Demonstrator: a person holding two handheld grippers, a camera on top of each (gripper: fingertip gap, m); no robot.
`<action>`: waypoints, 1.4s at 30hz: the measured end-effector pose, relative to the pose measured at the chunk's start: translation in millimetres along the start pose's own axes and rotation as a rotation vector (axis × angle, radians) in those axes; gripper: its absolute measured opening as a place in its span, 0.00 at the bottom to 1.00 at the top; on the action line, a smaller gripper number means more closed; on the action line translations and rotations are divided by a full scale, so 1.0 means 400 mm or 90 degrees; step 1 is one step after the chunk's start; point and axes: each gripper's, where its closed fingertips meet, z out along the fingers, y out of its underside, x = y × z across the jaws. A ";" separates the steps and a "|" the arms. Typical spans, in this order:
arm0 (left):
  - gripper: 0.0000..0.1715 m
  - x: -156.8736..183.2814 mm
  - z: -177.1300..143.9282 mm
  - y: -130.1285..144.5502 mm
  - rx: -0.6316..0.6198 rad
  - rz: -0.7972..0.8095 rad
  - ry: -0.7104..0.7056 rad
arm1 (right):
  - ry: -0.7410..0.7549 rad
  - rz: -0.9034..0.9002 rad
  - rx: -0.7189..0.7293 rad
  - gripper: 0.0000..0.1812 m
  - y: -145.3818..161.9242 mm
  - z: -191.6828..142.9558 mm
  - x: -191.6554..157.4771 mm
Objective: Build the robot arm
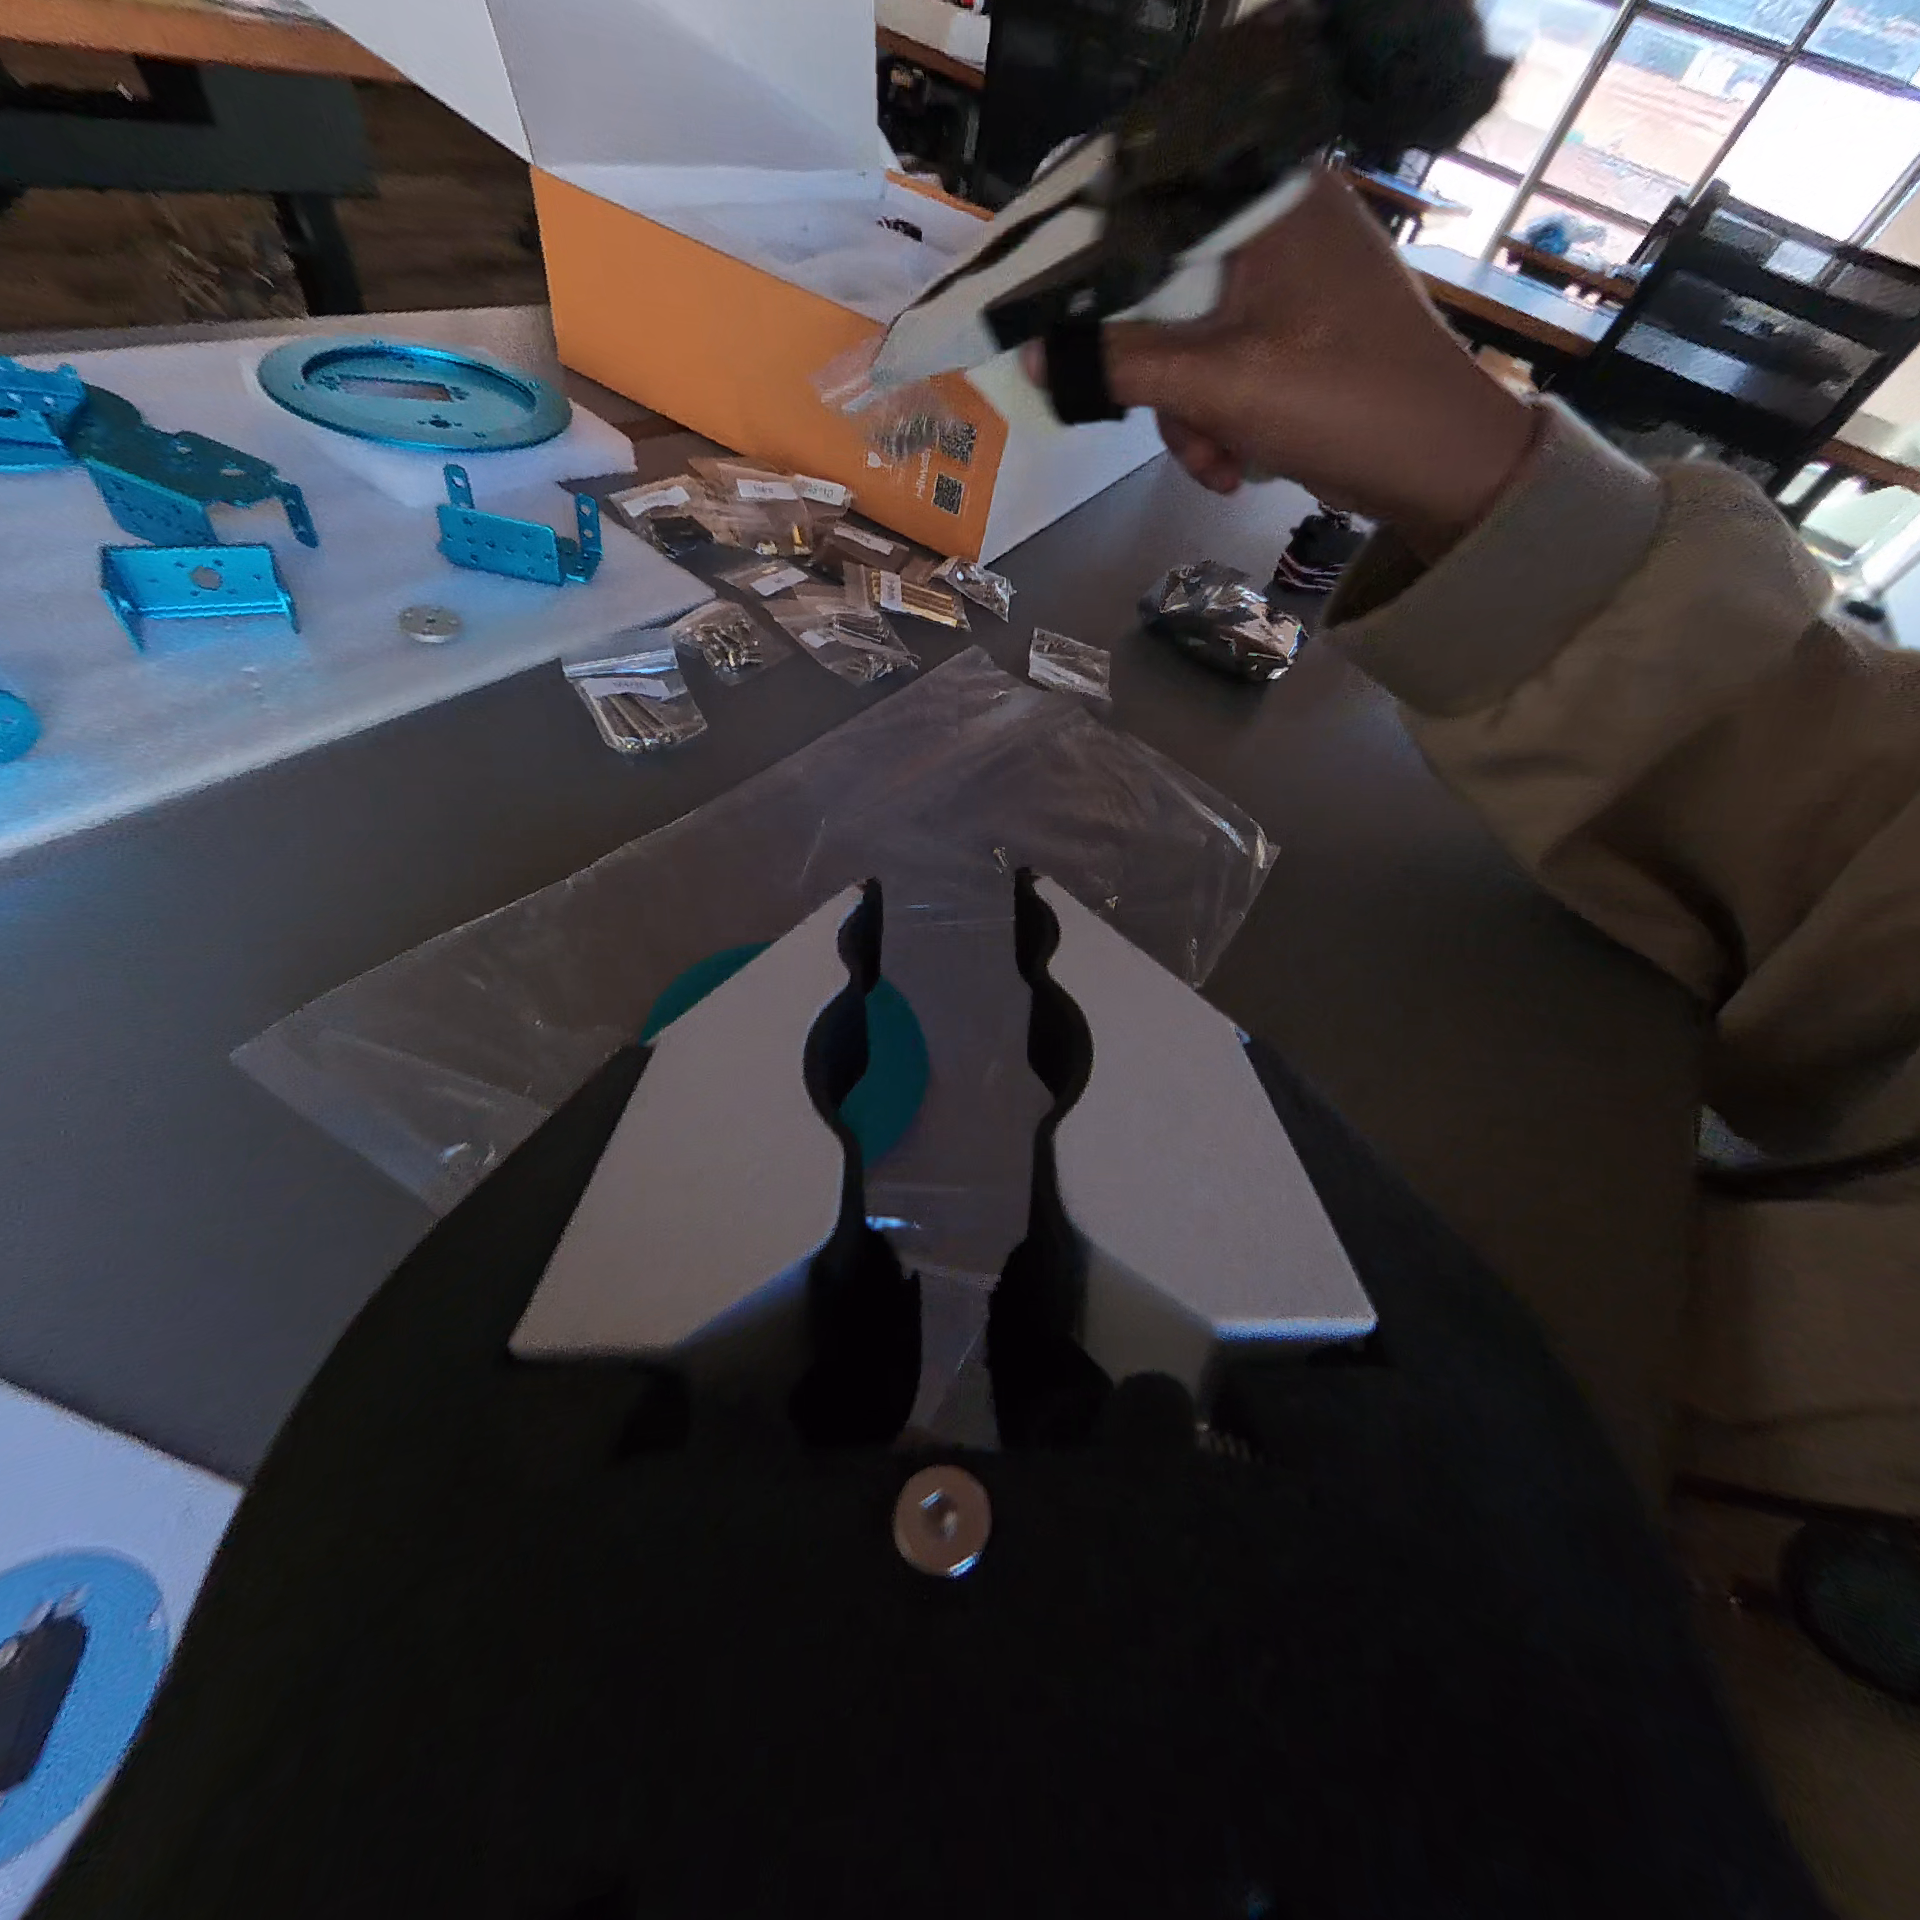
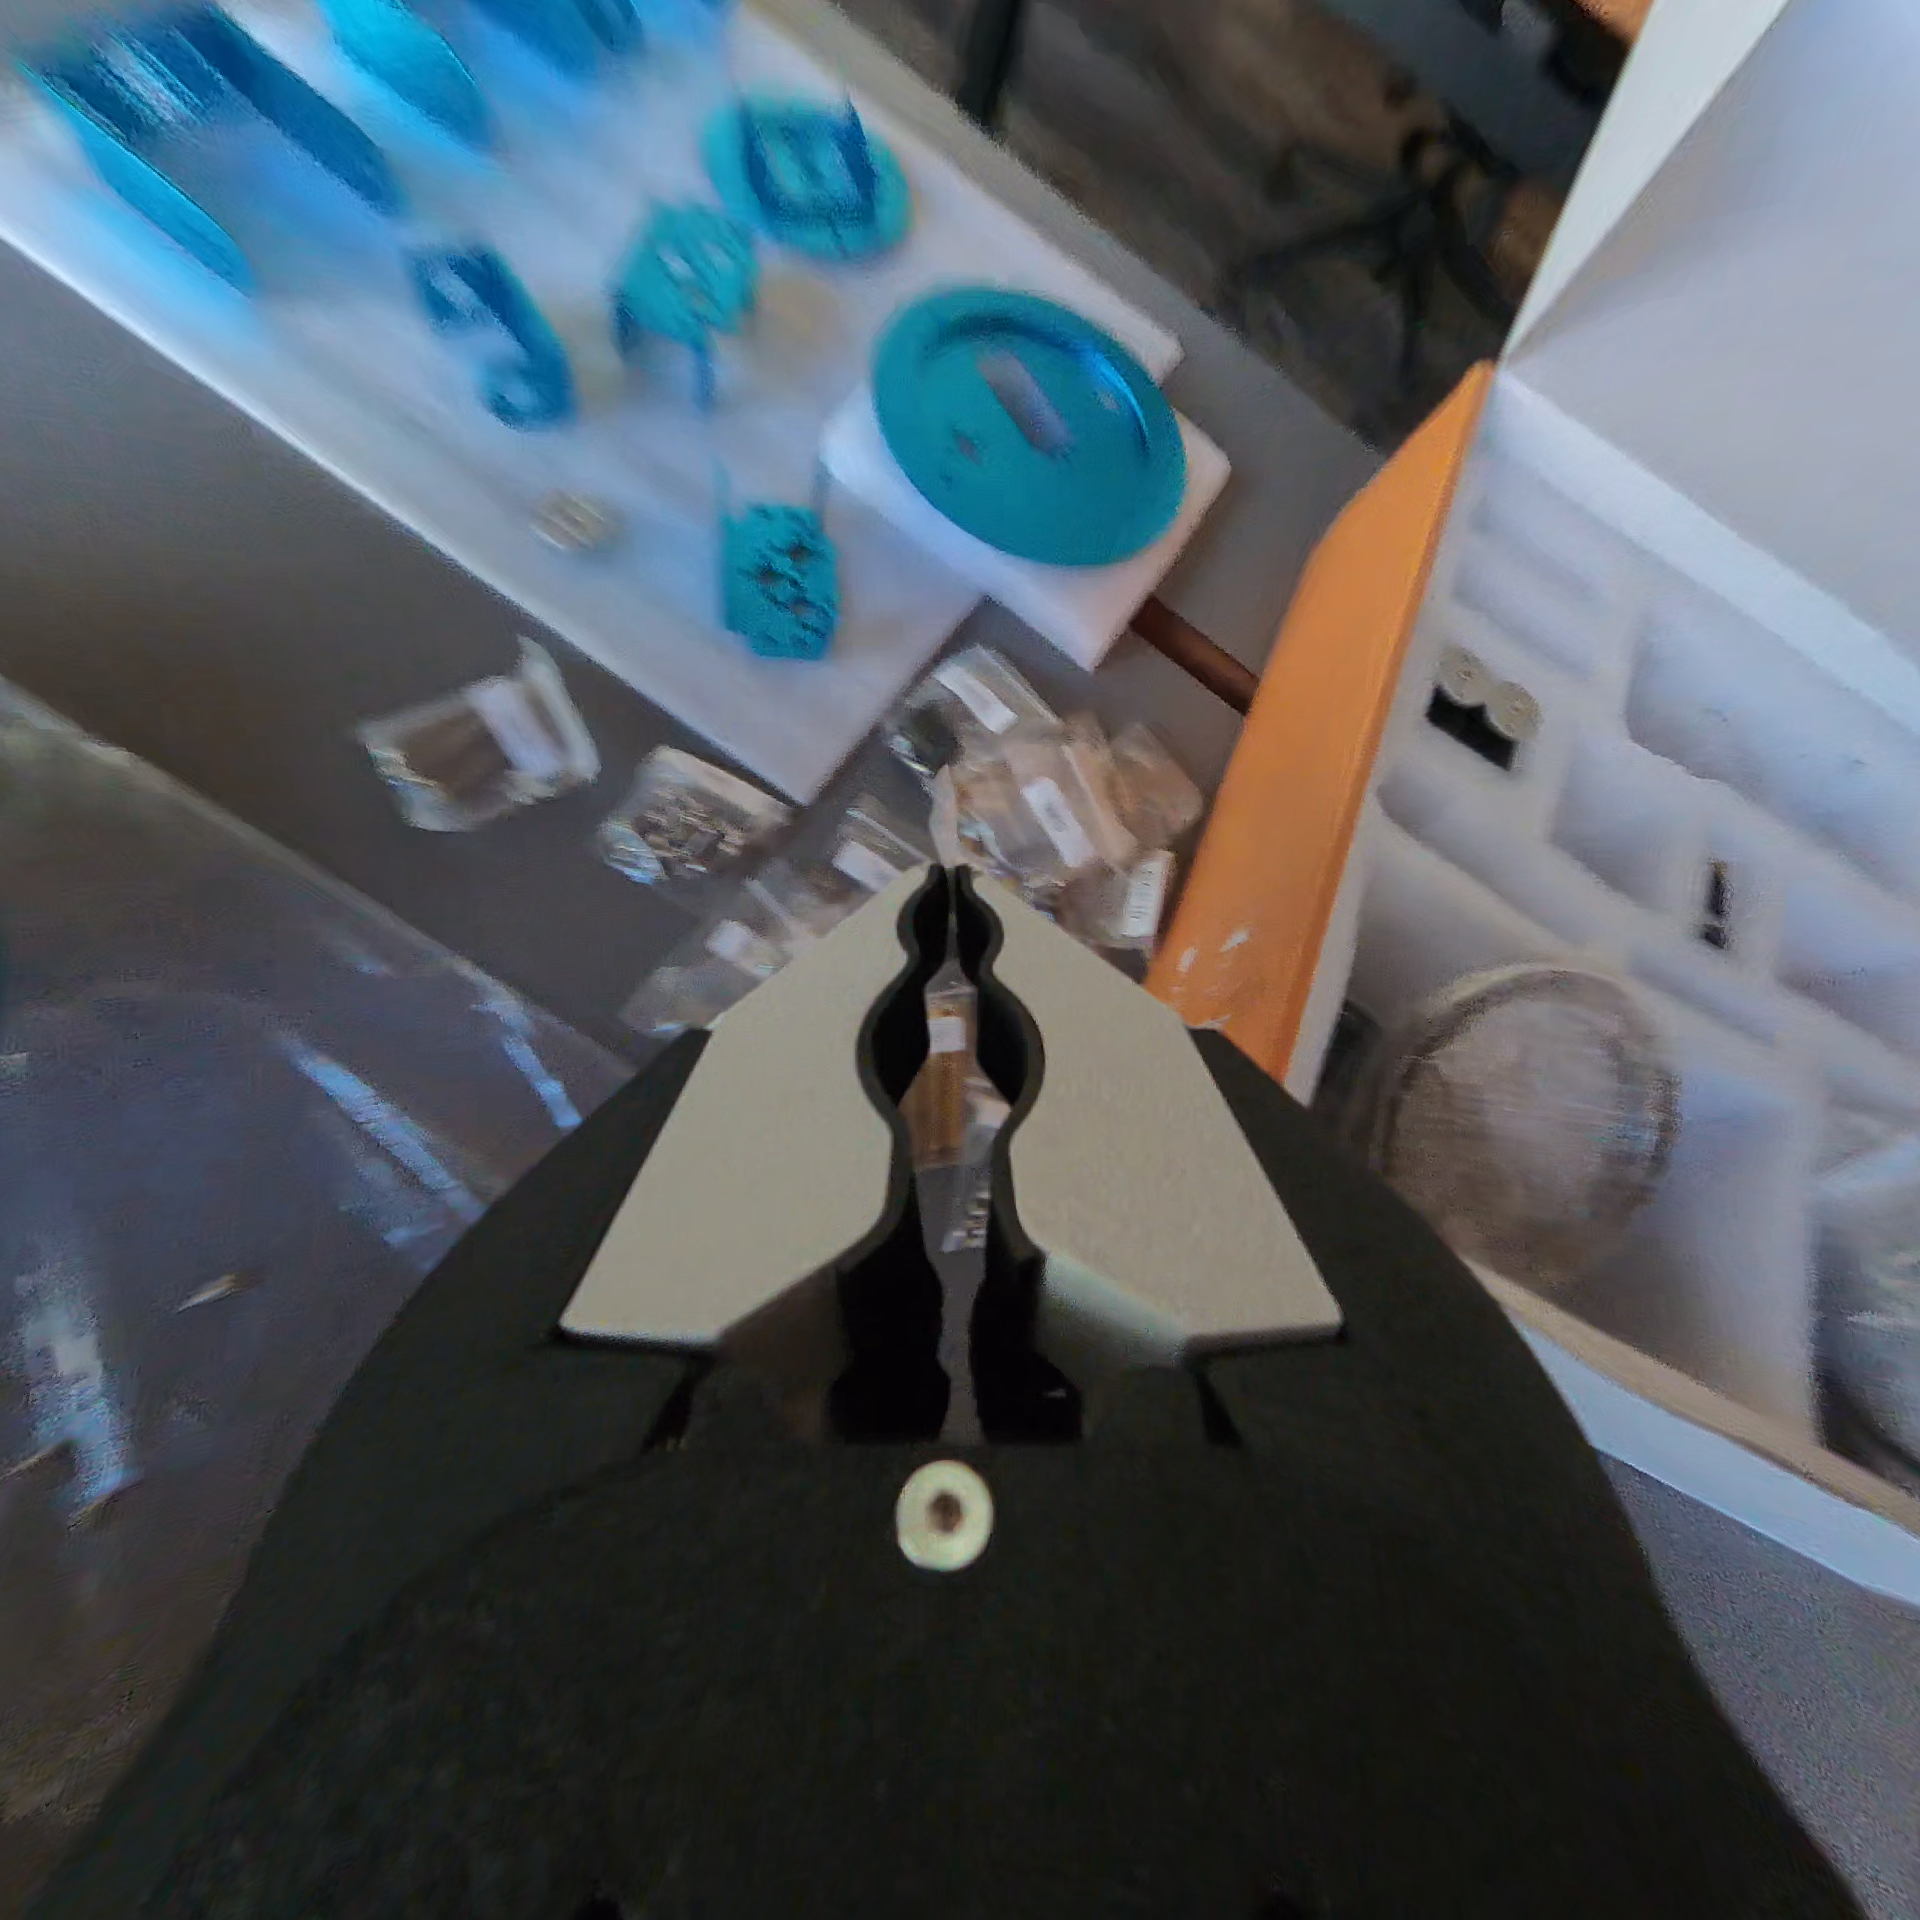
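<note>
Left gripper [image 1: 943, 894] hovers, fingers apart, over a crinkly clear plastic bag [image 1: 935, 800] with a teal disc [image 1: 888, 1060] on the grey surface [image 1: 312, 935]. Right gripper [image 2: 952, 875], fingers together, pinches a small clear packet [image 1: 857, 379] beside the orange box [image 1: 748, 343].

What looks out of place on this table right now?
A few tiny loose screws lie on the large clear plastic bag just ahead of the left gripper, outside the small labelled hardware bags. Otherwise nothing stands out.
</note>
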 end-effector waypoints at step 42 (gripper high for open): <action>0.21 -0.515 -0.464 0.155 -0.157 -0.178 -0.576 | -0.282 0.086 0.199 0.09 0.074 -0.065 -0.244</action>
